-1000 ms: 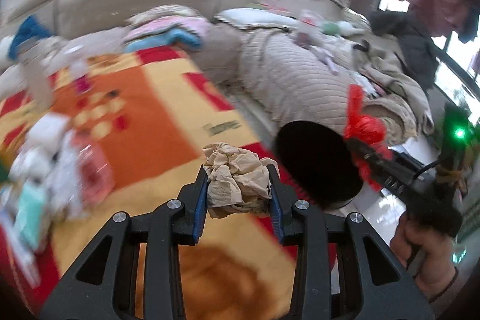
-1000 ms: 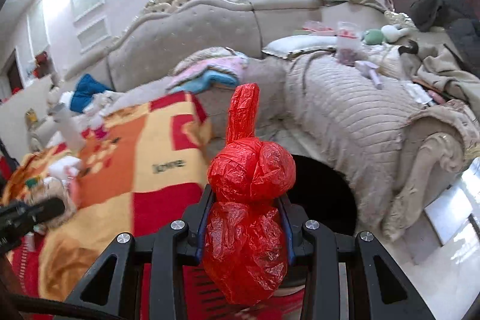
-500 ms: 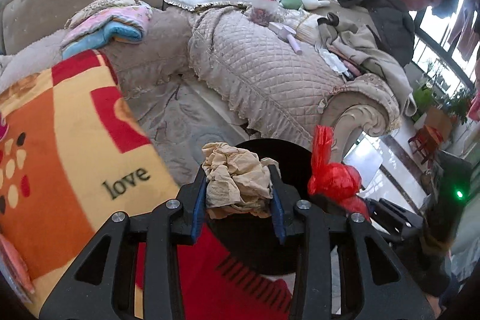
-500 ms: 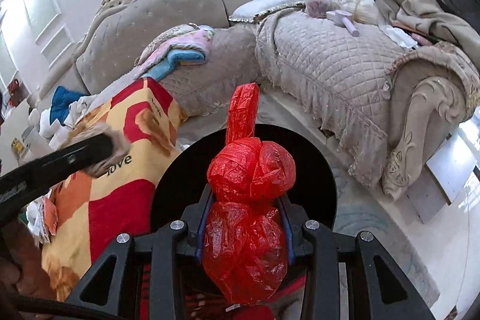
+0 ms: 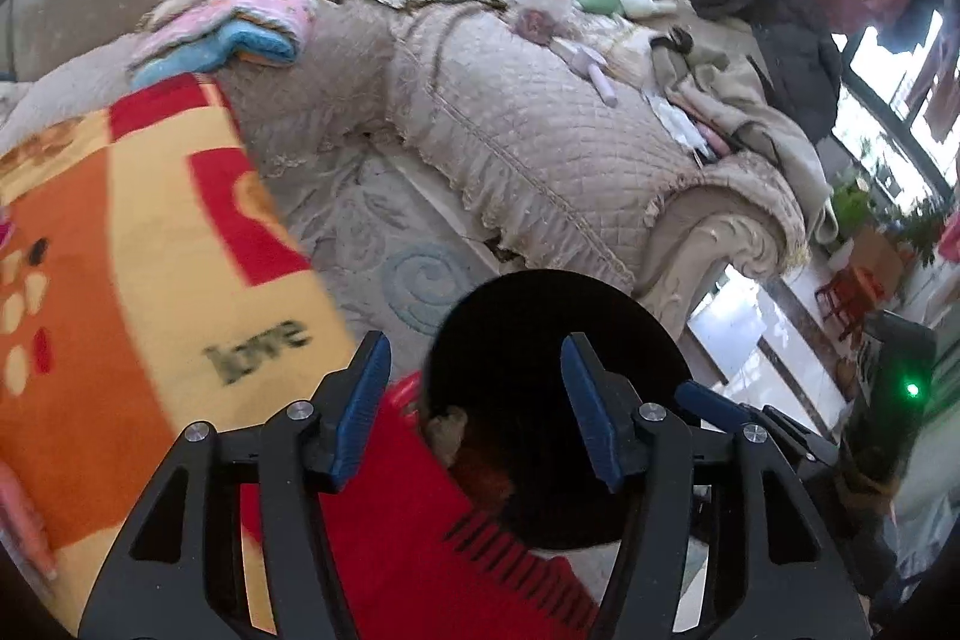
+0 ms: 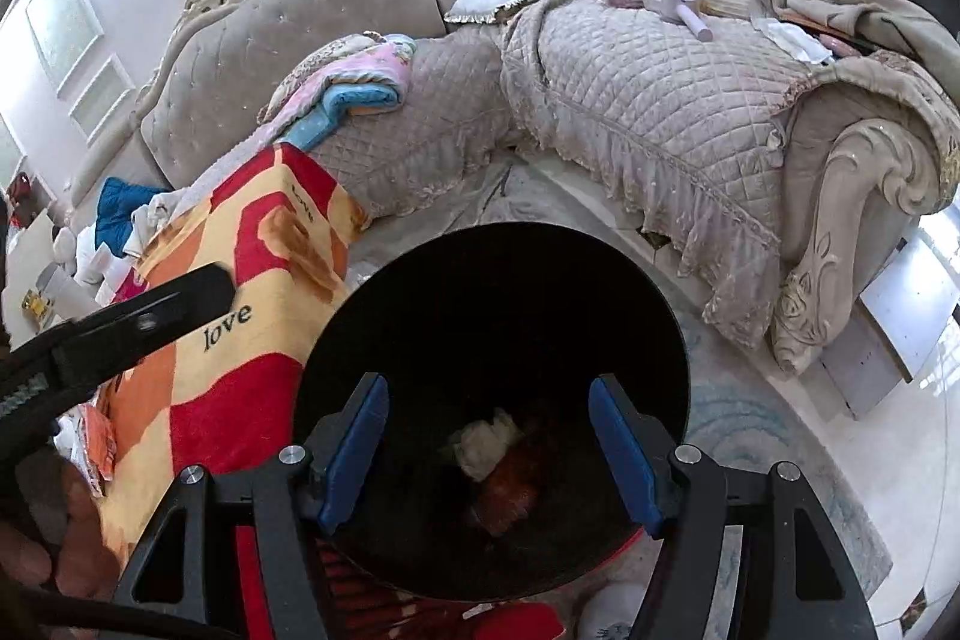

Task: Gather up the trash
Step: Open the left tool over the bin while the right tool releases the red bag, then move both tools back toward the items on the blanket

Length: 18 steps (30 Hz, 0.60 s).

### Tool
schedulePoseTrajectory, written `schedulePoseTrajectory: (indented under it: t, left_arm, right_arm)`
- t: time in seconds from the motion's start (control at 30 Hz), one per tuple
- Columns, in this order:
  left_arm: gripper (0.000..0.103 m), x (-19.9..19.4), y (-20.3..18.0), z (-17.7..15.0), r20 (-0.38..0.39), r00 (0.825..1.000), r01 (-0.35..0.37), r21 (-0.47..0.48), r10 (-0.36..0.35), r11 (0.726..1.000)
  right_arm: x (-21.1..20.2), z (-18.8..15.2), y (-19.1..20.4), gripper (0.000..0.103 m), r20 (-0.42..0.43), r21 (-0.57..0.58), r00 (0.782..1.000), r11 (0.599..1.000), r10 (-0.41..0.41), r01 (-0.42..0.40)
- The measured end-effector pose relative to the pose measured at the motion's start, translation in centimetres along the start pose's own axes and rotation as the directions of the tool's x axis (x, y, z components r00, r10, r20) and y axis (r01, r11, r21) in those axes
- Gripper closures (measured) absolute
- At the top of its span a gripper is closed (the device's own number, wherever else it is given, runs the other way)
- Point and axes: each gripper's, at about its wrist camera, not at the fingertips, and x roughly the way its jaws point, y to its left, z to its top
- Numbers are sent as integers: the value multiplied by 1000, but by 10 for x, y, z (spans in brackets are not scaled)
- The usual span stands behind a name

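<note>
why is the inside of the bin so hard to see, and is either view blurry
Right wrist view: the black bin swallows the light, so the pale wad and red bag inside look dim. Left wrist view: the blanket is motion-smeared, its "love" lettering soft; the window is blown out. Both views curve strongly at the edges.

I'm looking straight down into the black bin point(image 6: 492, 292), round and open-topped, standing on the floor beside the orange, yellow and red blanket. At its dark bottom I can see the crumpled beige paper wad point(image 6: 483, 442) lying loose, and the red plastic bag point(image 6: 510, 484) touching it, slumped just beside and below.
</note>
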Motion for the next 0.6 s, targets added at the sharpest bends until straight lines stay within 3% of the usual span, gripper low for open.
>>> schedulePoseTrajectory:
  t: [0.13, 0.3, 0.43, 0.6]
  left_arm:
    - [45, -48, 24, -17, 65, 996, -53, -44, 55, 998]
    - [44, -113, 73, -61, 117, 983, -130, -120, 144, 984]
    - [43, -154, 118, -101, 116, 962, -226, -178, 249, 958]
    - [43, -212, 179, -156, 115, 916, -338, -298, 385, 893]
  right_arm:
    - [-8, -1, 17, 36, 51, -49, 999, 999, 18, -16]
    - [-21, -14, 57, 36, 99, -169, 993, 985, 62, -45]
    - [-30, -28, 93, 36, 106, -251, 986, 963, 126, -96]
    - [-34, -46, 127, 36, 90, -330, 979, 933, 181, -142]
